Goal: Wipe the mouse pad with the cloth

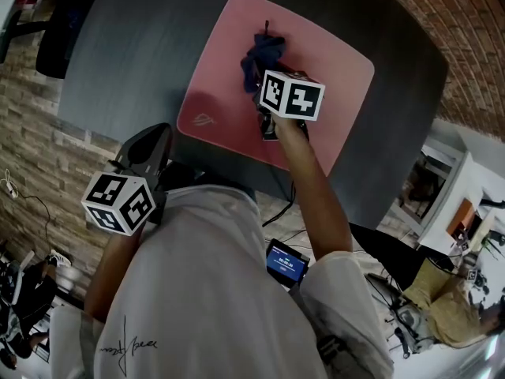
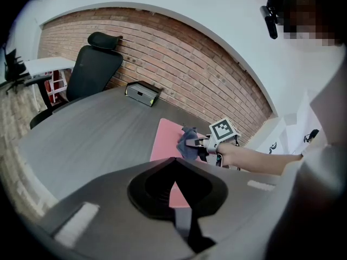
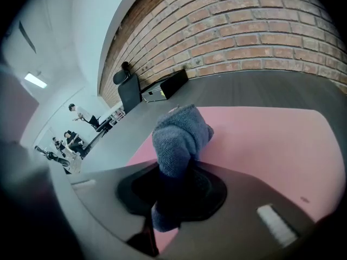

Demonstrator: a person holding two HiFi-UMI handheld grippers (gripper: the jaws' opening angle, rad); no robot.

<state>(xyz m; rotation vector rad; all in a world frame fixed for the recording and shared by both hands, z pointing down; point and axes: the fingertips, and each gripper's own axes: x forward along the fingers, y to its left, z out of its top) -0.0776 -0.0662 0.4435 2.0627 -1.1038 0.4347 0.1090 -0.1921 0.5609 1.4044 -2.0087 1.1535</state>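
A pink mouse pad (image 1: 316, 61) lies on the dark grey round table (image 1: 126, 61). A crumpled blue cloth (image 1: 263, 56) rests on the pad's middle, and my right gripper (image 1: 267, 81) is shut on it from the near side. In the right gripper view the cloth (image 3: 181, 134) bulges out between the jaws of that gripper (image 3: 173, 169), above the pad (image 3: 271, 140). My left gripper (image 1: 148, 150) hangs at the table's near left edge, off the pad. It is shut with nothing in it, its tips (image 2: 174, 161) pointing towards the pad (image 2: 164, 140) and the cloth (image 2: 187, 145).
A black box (image 2: 142, 92) sits at the table's far side by the brick wall. Behind the table to the left stands a black office chair (image 2: 92, 69). A small device with a blue screen (image 1: 286, 263) hangs at the person's waist.
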